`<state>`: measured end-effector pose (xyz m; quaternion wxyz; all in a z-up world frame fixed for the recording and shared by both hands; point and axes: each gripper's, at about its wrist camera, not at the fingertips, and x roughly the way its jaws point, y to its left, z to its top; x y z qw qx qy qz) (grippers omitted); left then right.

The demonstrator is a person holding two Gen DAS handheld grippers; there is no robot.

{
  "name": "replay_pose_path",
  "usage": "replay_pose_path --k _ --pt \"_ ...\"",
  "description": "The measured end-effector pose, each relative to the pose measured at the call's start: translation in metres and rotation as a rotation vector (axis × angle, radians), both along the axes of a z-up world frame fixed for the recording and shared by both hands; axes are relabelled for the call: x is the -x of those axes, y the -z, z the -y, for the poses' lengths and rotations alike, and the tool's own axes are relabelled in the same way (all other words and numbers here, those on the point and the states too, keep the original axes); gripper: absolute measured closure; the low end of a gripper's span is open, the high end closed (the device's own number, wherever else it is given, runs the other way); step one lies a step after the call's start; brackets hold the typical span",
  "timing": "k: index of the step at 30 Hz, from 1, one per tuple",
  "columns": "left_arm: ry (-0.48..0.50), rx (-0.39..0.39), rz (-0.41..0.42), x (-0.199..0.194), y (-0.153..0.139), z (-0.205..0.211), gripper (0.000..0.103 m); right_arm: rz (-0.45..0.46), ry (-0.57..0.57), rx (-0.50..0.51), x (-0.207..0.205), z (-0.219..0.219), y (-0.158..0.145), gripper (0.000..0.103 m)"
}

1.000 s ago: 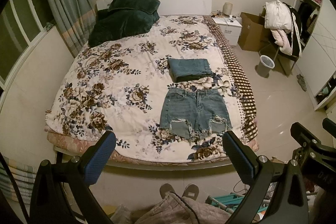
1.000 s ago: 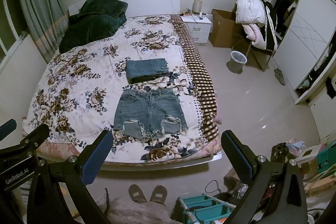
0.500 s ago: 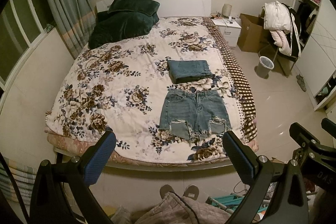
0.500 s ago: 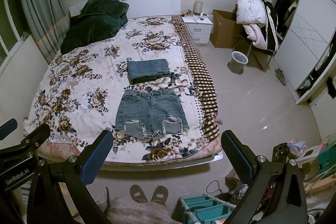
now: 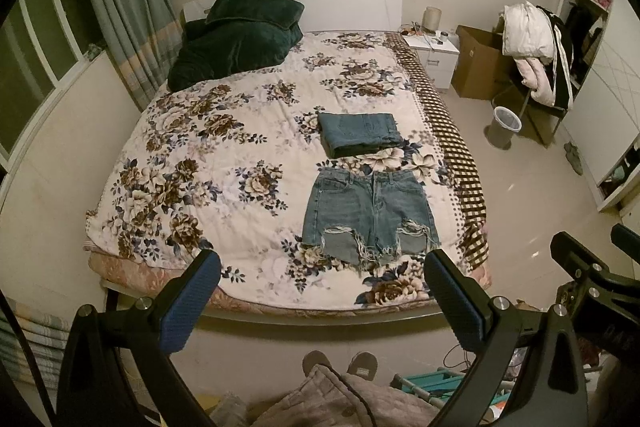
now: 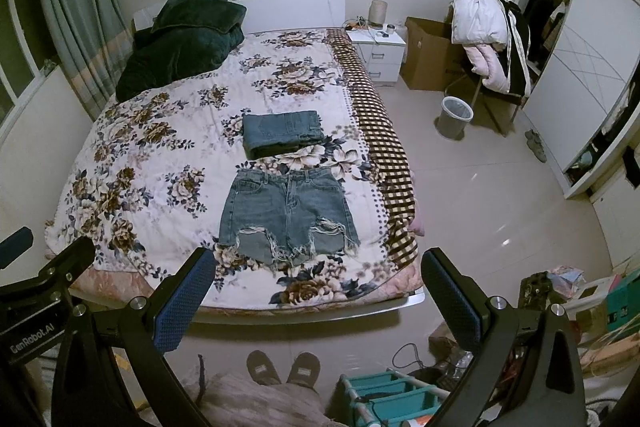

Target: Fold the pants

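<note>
While jaws stay wide, denim shorts [image 5: 370, 217] sit slightly lower, unfolded, untouched

Pretty dim bedroom, beige tile floor [image 6: 492, 195] and plain walls. Curtains [image 5: 120, 19] at 10 o'clock, white nightstand [image 6: 378, 55] around 1.

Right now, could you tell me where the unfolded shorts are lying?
The shorts lie flat on the bed, near its foot and right edge, just in front of the folded jeans.
</note>
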<state>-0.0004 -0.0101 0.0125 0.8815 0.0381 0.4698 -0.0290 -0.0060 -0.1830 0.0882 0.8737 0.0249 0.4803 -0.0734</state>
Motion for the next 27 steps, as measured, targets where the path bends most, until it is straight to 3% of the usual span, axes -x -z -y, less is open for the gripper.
replay_pose_path --k 27 --pt "0.009 0.006 -0.010 -0.008 -0.006 0.020 0.000 -0.015 0.002 -0.015 -0.009 -0.007 0.000 0.000"
